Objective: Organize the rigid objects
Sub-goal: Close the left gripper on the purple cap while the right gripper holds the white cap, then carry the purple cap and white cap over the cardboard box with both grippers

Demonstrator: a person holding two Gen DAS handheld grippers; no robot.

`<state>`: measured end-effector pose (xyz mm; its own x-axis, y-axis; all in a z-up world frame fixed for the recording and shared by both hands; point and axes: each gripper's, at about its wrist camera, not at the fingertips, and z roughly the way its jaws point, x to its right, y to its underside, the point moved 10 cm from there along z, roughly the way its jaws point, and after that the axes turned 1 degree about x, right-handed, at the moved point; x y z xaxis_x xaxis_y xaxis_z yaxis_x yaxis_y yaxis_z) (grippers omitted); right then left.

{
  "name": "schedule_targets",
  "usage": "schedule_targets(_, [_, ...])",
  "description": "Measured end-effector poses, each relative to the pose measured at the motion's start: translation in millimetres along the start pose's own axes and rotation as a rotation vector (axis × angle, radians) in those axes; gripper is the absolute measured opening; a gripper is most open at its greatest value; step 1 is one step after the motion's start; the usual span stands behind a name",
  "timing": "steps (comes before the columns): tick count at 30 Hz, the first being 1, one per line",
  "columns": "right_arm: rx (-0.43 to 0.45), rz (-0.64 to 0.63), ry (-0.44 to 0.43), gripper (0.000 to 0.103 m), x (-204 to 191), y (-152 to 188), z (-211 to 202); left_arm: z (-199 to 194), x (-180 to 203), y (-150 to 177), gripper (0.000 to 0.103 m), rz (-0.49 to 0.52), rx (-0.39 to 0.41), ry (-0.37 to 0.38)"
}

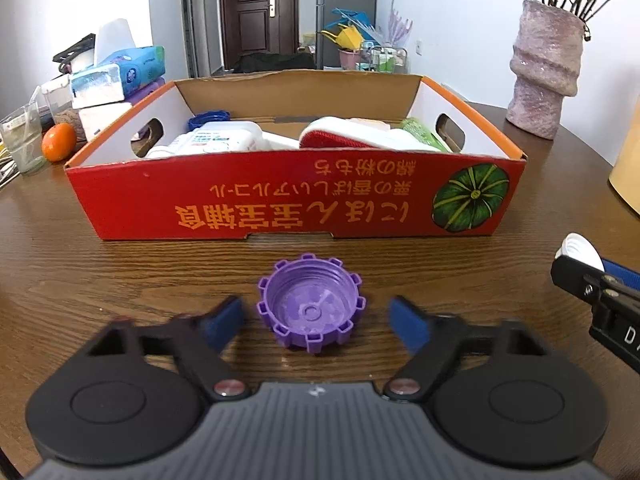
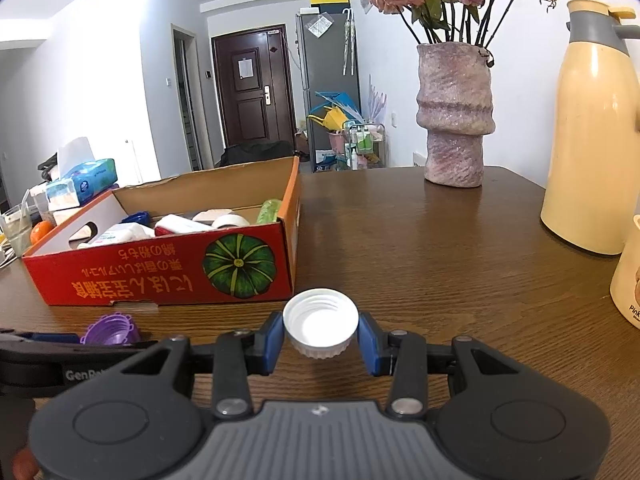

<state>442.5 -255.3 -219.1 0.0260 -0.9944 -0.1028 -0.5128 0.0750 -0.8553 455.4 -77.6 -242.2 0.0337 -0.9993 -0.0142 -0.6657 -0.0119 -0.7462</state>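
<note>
Lower centre of the left wrist view: left gripper (image 1: 318, 322) stands parted around a purple ridged plastic screw cap (image 1: 311, 312), blue pads clear of it on both sides, no contact visible. The cap sits mouth-up on the dark wood-grain table (image 1: 120, 280), just in front of the box

Judged handling: light, stiff moulded plastic; the lugs around the rim should give the pads bite. Best taken across the outer wall, pads on opposite lugs, low enough not to tip it. A smooth thin rim may skate if pinched off-centre

Lower centre of the right wrist view: right gripper (image 2: 320, 338) is clamped on a white ribbed plastic screw cap (image 2: 320, 322), mouth-up, pads pressing its sides, apparently held just above the table

Mid-frame: red cardboard produce tray with pumpkin print (image 1: 280, 208), open-topped, handle cut-outs in the side walls. Inside: a white bottle with label (image 1: 216, 140), a blue cap (image 1: 208, 116), a red-and-white item, something green at the right; room remains

Further back, upper right: pink textured vase (image 1: 546, 68) with dried roses; upper left, a tissue box (image 1: 128, 68)
</note>
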Motion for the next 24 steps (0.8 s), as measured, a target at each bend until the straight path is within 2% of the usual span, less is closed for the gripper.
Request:
schedule_targets(3, [-0.002, -0.002, 0.0, 0.039, -0.3, 1.0, 0.7, -4.3, 1.7, 1.0, 0.054, 0.019, 0.016, 0.006])
schedule_targets(16, [0.0, -0.011, -0.006, 0.039, -2.7, 2.6, 0.2, -27.6, -17.8, -0.3, 0.054, -0.025, 0.068, 0.021])
schedule_targets(24, [0.041, -0.019, -0.025, 0.039, -8.3, -1.9, -8.7, -41.0, -33.8, -1.1, 0.054, -0.04, 0.099, 0.011])
